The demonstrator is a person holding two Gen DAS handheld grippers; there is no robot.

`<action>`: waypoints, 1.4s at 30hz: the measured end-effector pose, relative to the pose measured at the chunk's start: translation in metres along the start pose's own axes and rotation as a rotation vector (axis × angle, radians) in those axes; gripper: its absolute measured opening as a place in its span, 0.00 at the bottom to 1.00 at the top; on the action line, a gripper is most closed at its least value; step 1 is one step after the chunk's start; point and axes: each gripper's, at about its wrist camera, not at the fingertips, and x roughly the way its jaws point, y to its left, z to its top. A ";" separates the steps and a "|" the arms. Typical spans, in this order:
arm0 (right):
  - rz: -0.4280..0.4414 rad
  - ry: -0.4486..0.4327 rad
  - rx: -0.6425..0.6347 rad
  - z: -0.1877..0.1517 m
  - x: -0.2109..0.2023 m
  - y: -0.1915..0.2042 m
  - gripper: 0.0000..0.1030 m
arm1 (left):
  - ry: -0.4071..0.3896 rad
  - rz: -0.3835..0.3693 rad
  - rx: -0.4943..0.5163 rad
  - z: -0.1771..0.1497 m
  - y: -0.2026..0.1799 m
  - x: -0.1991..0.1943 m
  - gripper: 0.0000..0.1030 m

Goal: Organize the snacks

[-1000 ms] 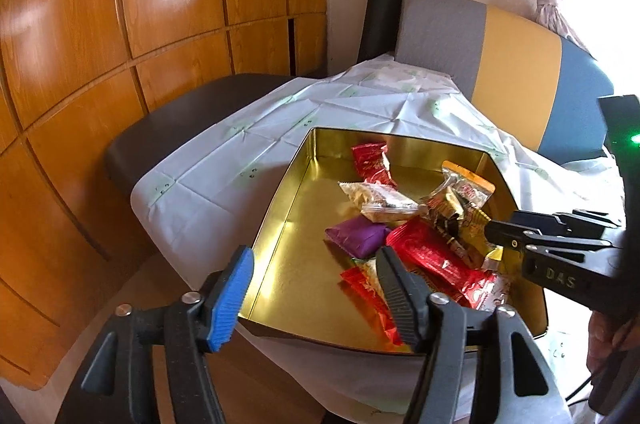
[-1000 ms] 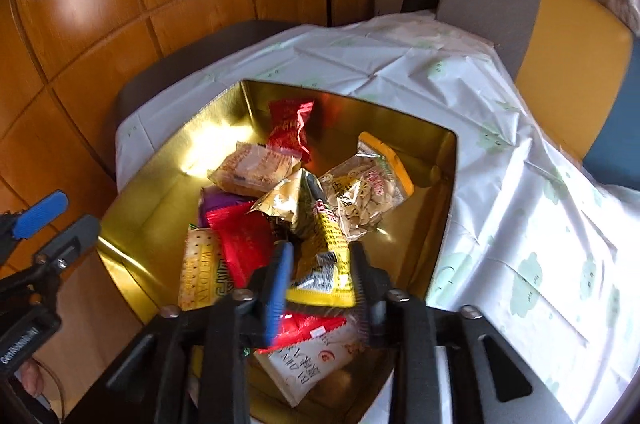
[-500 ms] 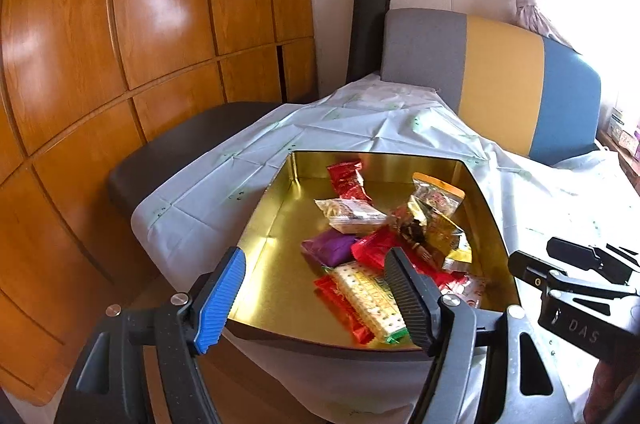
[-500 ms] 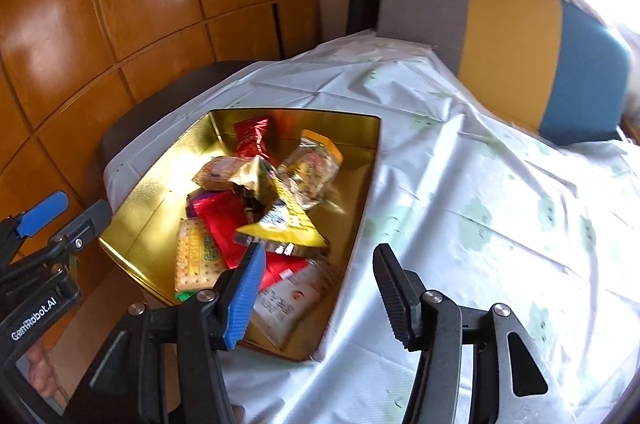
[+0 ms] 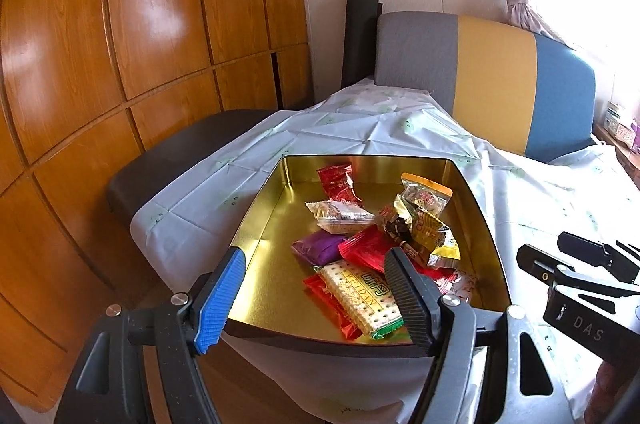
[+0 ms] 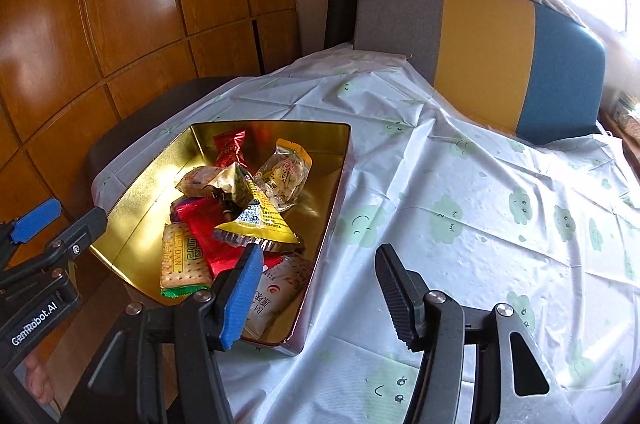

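A gold tin tray (image 5: pixel 264 252) on the table holds several snack packets: a WEIDAN cracker pack (image 5: pixel 360 300), a purple packet (image 5: pixel 320 244), a red packet (image 5: pixel 368 252) and a yellow triangular packet (image 6: pixel 260 220) on top of the pile. My left gripper (image 5: pixel 316 256) is open and empty at the tray's near edge. My right gripper (image 6: pixel 320 252) hovers over the tray's right rim (image 6: pixel 340 184) and the cloth. Its jaws are opening with nothing between them. Each gripper shows in the other's view: right gripper (image 5: pixel 580 256), left gripper (image 6: pixel 60 216).
A white tablecloth with green cloud faces (image 6: pixel 480 208) covers the table to the right of the tray. A grey, yellow and blue seat back (image 5: pixel 492 80) stands behind it. A dark bench (image 5: pixel 180 160) and a wood panel wall (image 5: pixel 120 44) are on the left.
The right gripper let go of the yellow packet, opened, and drew back and to the right. The packet now lies on the pile. The left gripper pulled back slightly and opened wider.
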 end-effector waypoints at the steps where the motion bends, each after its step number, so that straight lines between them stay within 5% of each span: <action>1: 0.000 0.000 0.000 0.000 0.000 0.000 0.58 | 0.000 0.001 0.000 0.000 0.000 0.000 0.71; 42: 0.004 -0.006 -0.007 -0.002 -0.005 0.006 0.59 | -0.011 -0.008 0.001 -0.001 0.003 -0.005 0.71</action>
